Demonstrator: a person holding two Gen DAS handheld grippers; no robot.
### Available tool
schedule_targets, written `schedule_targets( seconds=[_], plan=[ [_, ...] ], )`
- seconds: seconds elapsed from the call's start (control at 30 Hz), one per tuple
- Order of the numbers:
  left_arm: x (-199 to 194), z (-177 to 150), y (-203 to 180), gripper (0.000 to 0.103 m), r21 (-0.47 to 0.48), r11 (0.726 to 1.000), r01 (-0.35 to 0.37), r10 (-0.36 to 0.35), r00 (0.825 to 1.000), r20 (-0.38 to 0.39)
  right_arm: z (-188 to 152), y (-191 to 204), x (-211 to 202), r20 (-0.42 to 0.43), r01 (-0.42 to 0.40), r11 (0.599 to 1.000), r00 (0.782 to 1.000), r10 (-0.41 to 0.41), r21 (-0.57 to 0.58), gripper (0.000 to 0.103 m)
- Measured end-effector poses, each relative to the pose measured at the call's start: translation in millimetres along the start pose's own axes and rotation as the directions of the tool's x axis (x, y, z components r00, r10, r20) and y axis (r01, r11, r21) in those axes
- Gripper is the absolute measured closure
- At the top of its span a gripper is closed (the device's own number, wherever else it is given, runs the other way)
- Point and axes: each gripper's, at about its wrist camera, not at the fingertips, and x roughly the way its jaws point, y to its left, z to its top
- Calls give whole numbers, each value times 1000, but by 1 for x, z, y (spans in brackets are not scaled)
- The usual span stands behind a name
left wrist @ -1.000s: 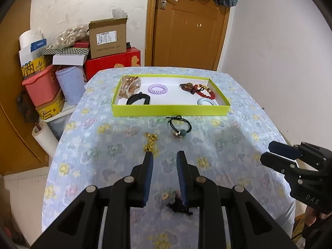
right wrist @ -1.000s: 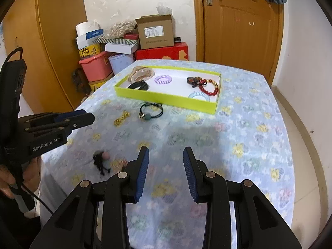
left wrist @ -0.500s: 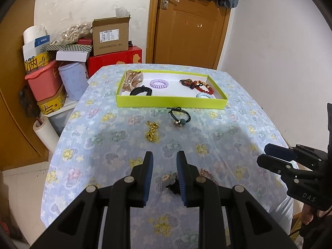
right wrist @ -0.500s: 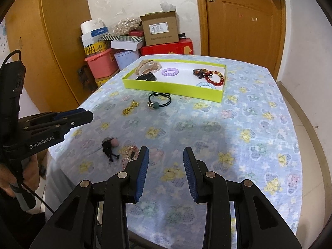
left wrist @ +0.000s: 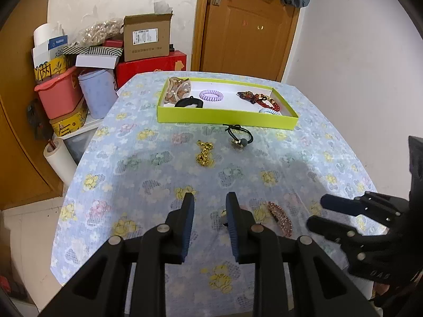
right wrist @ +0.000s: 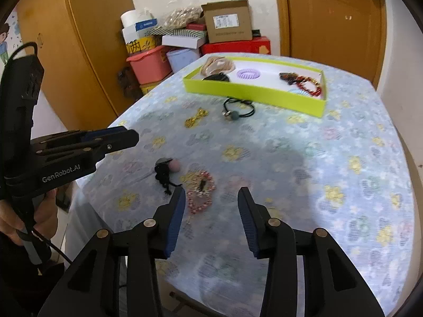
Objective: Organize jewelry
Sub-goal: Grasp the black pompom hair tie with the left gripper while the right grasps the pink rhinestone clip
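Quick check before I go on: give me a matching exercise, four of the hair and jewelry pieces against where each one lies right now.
Things:
1. purple spiral hair tie
2. gold chain
3. pink sparkly clip
4. red bead bracelet

Places:
A. on the cloth, just ahead of the right gripper's open jaws
B. in the green tray, right end
C. in the green tray, middle
D. on the cloth, left of the black hair tie

Pairs: 1-C, 2-D, 3-A, 4-B
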Motion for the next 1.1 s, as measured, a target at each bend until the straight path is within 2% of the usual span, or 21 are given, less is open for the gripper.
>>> schedule_targets(
  seconds=[0.33, 0.5, 0.57, 0.6, 0.67, 0.8, 1.1],
  plan=[
    [3, -5, 9, 76, -21, 1000, 8, -8, 1000, -10, -2, 3, 34, -61, 12, 1000, 998, -12, 3, 60],
    [6, -7, 9, 76, -27, 999, 29, -29, 999, -17, -1, 10, 38, -53, 43, 998, 998, -45, -42, 60],
    [7, -8, 6, 76, -21, 999, 43, -44, 999, -21, -3, 14, 39, -46, 62, 996, 997, -65, -69, 69],
    [8, -9, 5, 76, -16, 999, 51, -51, 998, -23, -3, 15, 39, -43, 69, 994, 996, -73, -80, 78],
    [9, -10, 2, 76, -9, 998, 63, -63, 998, -26, -4, 15, 39, -40, 77, 993, 996, -81, -89, 78],
    [11, -12, -5, 69, -3, 996, 91, -91, 995, -37, -6, 8, 36, -31, 80, 994, 996, -82, -69, 78],
    [32, -17, -23, 68, -11, 993, 114, -114, 988, -107, -8, -12, 23, -8, 90, 996, 996, -90, -10, 78]
  ],
)
